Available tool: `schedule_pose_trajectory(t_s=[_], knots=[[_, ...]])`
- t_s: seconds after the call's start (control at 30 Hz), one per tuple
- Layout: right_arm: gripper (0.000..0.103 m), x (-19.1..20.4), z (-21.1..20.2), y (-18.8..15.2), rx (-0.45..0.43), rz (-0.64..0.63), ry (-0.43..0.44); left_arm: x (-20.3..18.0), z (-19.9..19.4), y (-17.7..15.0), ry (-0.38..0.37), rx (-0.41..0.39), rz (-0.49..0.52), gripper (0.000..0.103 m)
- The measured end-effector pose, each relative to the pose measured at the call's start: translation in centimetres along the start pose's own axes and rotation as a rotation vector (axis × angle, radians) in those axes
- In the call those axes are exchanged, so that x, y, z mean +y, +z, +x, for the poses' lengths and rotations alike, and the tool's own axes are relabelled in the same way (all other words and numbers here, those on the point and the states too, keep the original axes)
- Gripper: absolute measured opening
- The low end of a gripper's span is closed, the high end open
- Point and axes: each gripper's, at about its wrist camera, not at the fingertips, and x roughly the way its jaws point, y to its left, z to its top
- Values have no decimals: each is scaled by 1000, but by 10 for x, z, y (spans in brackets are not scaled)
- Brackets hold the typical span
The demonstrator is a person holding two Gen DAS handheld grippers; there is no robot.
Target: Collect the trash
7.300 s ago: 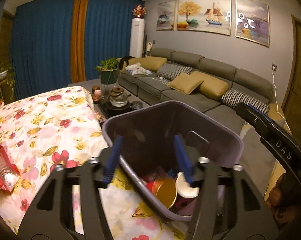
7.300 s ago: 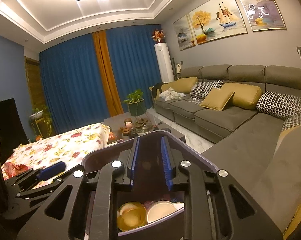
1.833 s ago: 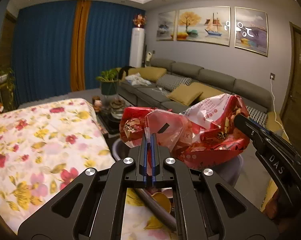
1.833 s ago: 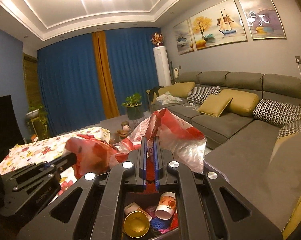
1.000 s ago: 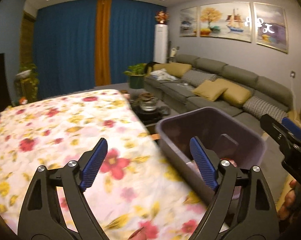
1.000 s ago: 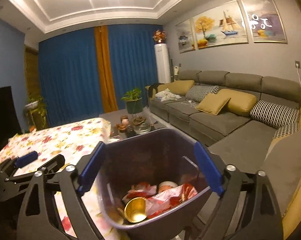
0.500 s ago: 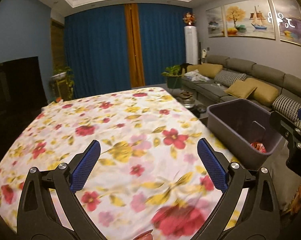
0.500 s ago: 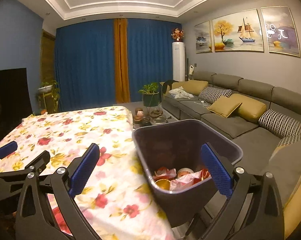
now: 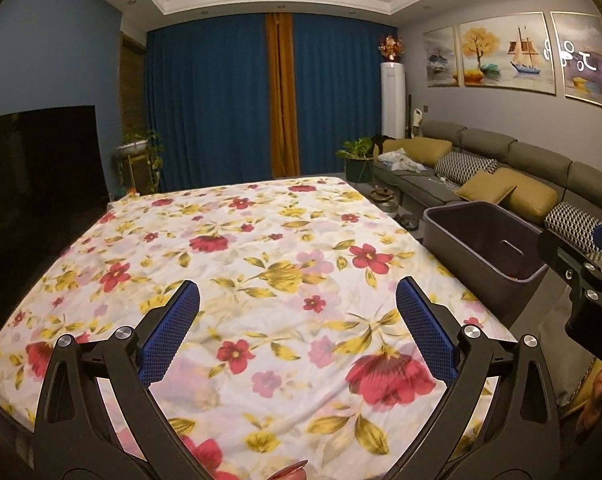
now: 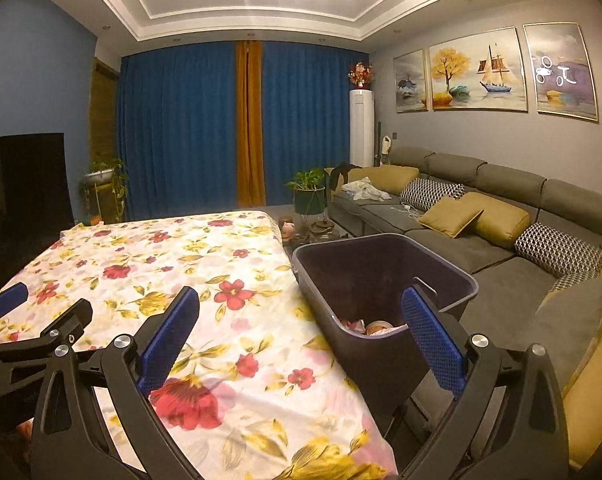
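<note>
A dark purple bin stands at the right edge of the table, which is covered by a flowered cloth. Crumpled wrappers and cups lie in the bin's bottom. My right gripper is open and empty, with the bin's near wall behind its right finger. My left gripper hangs open over the flowered cloth with nothing between its pads. From there the bin is off to the right, behind a finger of the right gripper. No loose trash shows on the cloth.
A grey sofa with yellow and patterned cushions runs along the right wall. A dark TV screen stands left of the table. A low tea table with a teapot and a potted plant are beyond the bin.
Both grippers let the red plastic bag fall into the bin, opened wide and drew back. The left one swung left over the cloth, so the bin slid to the right of its view.
</note>
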Motion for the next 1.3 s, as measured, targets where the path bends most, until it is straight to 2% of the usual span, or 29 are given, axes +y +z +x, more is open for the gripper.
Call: schedule_pose_trajectory(t_s=[0.3, 1.3], knots=[[97, 4, -17, -3, -17, 0, 1, 6, -11, -5, -15, -4, -12, 97], [97, 3, -24, -3, -31, 15, -2, 4, -19, -3, -27, -17, -24, 97]])
